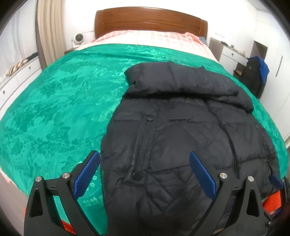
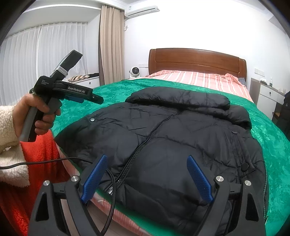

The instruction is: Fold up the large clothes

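Both grippers, left (image 1: 145,174) and right (image 2: 145,178), gape wide, empty, above black jacket (image 2: 163,138), collar seemingly toward headboard (image 2: 195,59).

A home bedroom. A bed with a curved brown wooden headboard (image 2: 197,59) carries a striped pink sheet (image 2: 199,78) and shiny green blanket (image 1: 54,109). Beige curtains (image 2: 110,45) and a white wall air conditioner (image 2: 141,10) hang beyond its head end.

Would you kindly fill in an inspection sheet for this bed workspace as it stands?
Surface: green blanket spread over the bed, striped sheet showing near the wooden headboard.
Job's things: black puffer jacket lying on the blanket, front up.
Clutter: nothing seen.
Grippers: left gripper open above the jacket; right gripper open, holding nothing.
Cables: black cable trailing beside the right gripper.
Surroundings: curtains, air conditioner, small fan.
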